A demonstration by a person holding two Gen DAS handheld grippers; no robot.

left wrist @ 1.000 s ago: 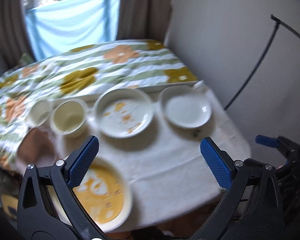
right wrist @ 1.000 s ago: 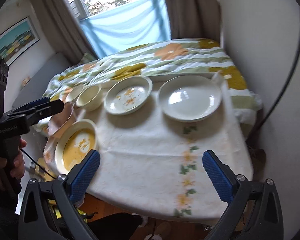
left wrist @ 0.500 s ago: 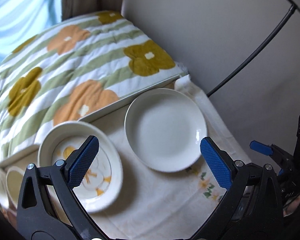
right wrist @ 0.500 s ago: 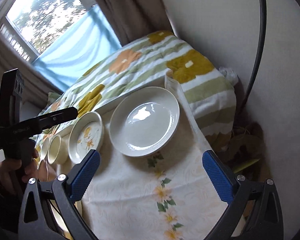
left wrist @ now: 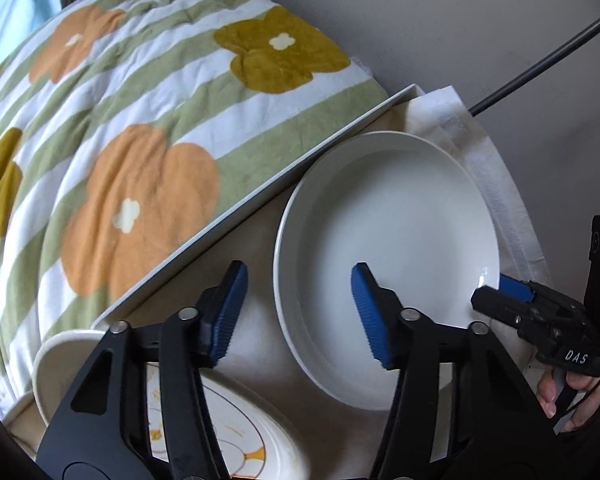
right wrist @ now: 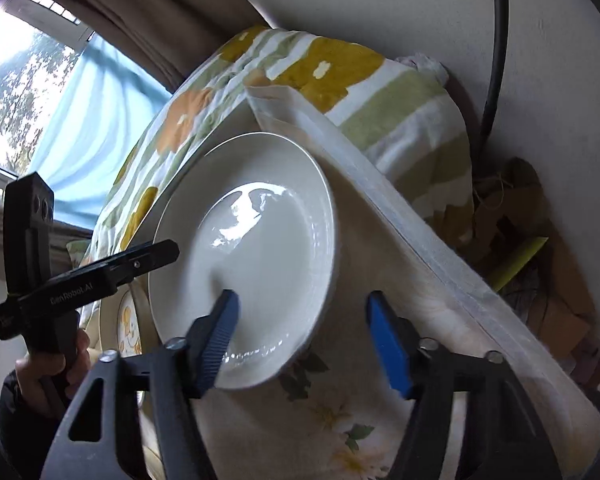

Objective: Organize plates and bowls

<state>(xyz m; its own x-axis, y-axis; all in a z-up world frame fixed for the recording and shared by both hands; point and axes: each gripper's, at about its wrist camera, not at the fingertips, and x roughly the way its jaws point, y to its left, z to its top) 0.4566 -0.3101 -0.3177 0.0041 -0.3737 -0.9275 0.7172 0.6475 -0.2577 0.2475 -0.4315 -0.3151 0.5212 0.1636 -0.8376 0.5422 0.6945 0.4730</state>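
Both grippers, left (left wrist: 296, 312) and right (right wrist: 304, 340), narrowed but unclosed, have advanced to straddle opposite rims of white plate (left wrist: 388, 248); two-handed lift likely next.

The patterned plate (left wrist: 236, 436) beside the white plate (left wrist: 388, 264) is cut off by the bottom edge and half hidden behind the left gripper (left wrist: 296, 312); its pattern cannot be made out.

Both the left gripper (left wrist: 296, 312) and right gripper (right wrist: 304, 336) are held low, jaws parted.
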